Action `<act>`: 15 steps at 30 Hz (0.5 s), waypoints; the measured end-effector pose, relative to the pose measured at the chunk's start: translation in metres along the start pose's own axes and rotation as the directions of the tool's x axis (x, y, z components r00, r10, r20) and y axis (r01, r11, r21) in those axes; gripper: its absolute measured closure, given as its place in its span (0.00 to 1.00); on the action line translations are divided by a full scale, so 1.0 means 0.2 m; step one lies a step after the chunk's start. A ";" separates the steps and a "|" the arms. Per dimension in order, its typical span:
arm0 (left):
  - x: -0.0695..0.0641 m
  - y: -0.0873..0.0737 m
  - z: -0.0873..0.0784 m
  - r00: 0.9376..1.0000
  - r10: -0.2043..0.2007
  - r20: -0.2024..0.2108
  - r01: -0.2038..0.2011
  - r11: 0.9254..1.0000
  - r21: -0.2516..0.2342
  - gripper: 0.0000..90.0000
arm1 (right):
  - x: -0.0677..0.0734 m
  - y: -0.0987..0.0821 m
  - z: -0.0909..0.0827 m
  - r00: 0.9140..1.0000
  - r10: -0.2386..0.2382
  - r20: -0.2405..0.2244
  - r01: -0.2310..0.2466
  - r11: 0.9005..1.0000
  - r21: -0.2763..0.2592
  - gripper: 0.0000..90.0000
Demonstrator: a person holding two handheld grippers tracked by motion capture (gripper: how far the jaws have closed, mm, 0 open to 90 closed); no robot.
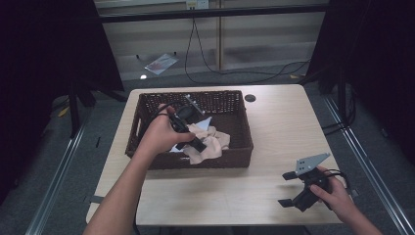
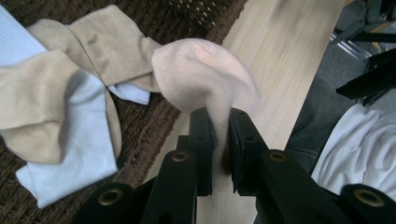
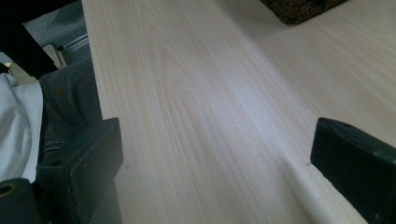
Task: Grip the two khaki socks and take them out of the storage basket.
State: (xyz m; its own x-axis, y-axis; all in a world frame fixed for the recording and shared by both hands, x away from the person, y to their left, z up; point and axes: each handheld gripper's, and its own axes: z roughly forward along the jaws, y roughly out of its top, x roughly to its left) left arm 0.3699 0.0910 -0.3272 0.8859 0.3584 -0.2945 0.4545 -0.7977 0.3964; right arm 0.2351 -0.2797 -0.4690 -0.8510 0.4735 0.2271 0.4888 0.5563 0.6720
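A dark wicker basket (image 1: 244, 125) stands on the table and holds beige and white socks (image 1: 211, 141). My left gripper (image 1: 199, 146) reaches into the basket and is shut on a pale beige sock (image 2: 205, 79), which bulges above the jaws. Other beige socks (image 2: 51, 93) and a white sock (image 2: 79, 154) lie on the basket floor in the left gripper view. My right gripper (image 1: 288, 188) hovers open above the bare table near its front right corner, with nothing between its fingers (image 3: 355, 163).
The light wooden table (image 1: 279, 127) has free room right of and in front of the basket. A small black round hole (image 1: 250, 98) sits behind the basket. Cables and a paper lie on the floor beyond the table. The basket corner (image 3: 299, 9) shows far off.
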 end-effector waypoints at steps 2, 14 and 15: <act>-0.01 -0.01 0.01 1.000 -0.004 0.001 0.004 1.000 0.001 0.90 | 0.00 0.00 0.00 1.000 0.000 0.002 0.000 1.000 0.000 0.03; -0.08 -0.03 0.09 0.999 0.032 0.029 -0.033 0.999 0.027 0.90 | 0.00 0.00 0.00 1.000 0.001 0.000 -0.001 1.000 0.000 0.03; -0.09 -0.04 0.11 0.999 0.022 0.025 -0.023 1.000 0.013 0.90 | 0.00 0.00 0.00 1.000 -0.001 0.001 0.001 1.000 0.001 0.03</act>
State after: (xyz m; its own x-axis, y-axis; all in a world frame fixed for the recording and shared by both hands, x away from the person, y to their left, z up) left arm 0.3486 0.0804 -0.3433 0.8931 0.3282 -0.3076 0.4331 -0.8119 0.3913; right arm 0.2353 -0.2797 -0.4690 -0.8515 0.4732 0.2257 0.4879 0.5577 0.6715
